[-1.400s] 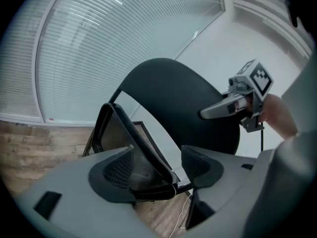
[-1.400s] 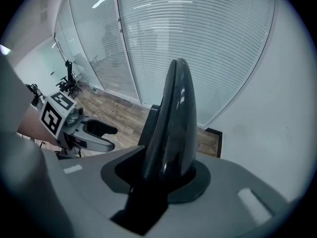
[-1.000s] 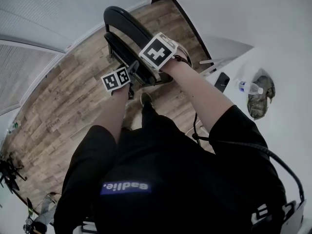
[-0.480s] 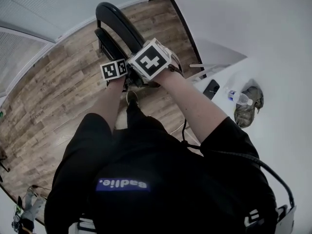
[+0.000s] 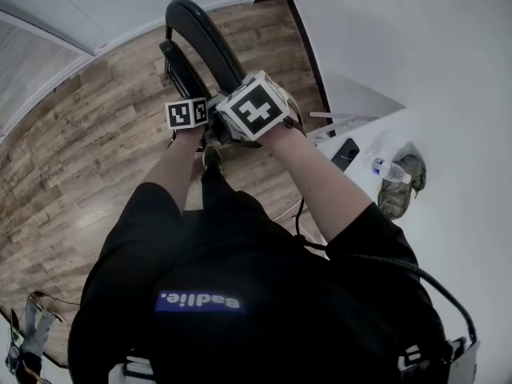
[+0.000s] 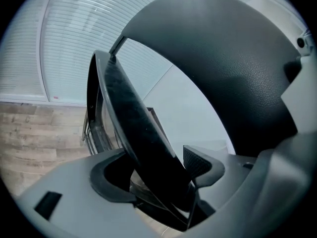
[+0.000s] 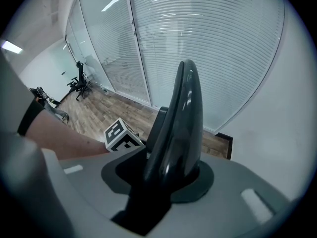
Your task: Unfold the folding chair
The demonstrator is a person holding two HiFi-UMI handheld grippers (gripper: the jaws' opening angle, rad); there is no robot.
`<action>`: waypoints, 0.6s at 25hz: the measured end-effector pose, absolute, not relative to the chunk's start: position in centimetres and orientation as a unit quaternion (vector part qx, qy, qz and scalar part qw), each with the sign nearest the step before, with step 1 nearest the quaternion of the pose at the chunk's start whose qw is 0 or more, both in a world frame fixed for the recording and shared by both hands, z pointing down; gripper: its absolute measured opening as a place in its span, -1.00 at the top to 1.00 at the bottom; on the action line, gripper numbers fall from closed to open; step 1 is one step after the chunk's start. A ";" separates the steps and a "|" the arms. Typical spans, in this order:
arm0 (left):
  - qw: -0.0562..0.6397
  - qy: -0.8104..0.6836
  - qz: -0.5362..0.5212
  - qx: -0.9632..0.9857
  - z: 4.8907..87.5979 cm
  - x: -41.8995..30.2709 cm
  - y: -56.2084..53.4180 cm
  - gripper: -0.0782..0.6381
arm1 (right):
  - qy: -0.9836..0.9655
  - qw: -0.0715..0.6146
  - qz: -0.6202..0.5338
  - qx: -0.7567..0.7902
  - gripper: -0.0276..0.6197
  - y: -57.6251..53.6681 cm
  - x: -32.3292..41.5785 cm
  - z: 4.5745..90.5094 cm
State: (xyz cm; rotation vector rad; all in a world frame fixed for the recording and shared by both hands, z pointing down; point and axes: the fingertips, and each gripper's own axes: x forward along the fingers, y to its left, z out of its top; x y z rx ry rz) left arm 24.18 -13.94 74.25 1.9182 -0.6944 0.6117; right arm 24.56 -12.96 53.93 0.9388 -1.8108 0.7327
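Note:
A black folding chair stands on the wood floor in front of me. Its curved backrest [image 5: 198, 32] is uppermost in the head view, with the seat panel [image 5: 178, 64] just behind it. My left gripper [image 5: 194, 122] is shut on the seat panel's edge [image 6: 130, 128], which runs up between the jaws [image 6: 158, 177]. The backrest [image 6: 233, 78] looms on the right of that view. My right gripper [image 5: 254, 112] is clamped on the glossy backrest edge [image 7: 181, 118], which fills the gap between its jaws [image 7: 163, 177]. The left gripper's marker cube [image 7: 121, 135] shows just beyond.
A white table [image 5: 448, 134] at the right holds a phone [image 5: 346, 152], a water bottle [image 5: 390, 169] and a camouflage cap [image 5: 400, 192]. Glass walls with blinds [image 7: 198, 43] stand behind the chair. Tripod gear [image 7: 79, 81] stands far off. A cable [image 5: 376, 266] trails from my right arm.
The right gripper has slid along the backrest and now sits closer to the left gripper. The left gripper has dropped a little. Both keep their hold on the chair.

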 end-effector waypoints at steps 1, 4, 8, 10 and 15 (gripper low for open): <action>0.488 -0.285 0.248 0.787 74.2 23.7 -13.9 -0.10 | -0.738 0.467 0.301 0.383 0.57 -12.9 24.4 54.0; 0.498 -0.285 0.235 0.785 74.3 22.2 -13.5 -0.09 | -0.739 0.461 0.308 0.384 0.58 -12.8 24.0 54.2; 0.493 -0.283 0.224 0.792 74.0 20.1 -13.1 -0.08 | -0.741 0.456 0.310 0.383 0.58 -12.5 22.9 54.0; 0.494 -0.285 0.218 0.792 73.9 19.0 -12.8 -0.07 | -0.742 0.456 0.310 0.382 0.58 -12.3 22.3 53.9; 0.490 -0.287 0.206 0.797 74.0 15.5 -12.0 0.05 | -0.742 0.450 0.313 0.386 0.60 -12.0 21.2 54.2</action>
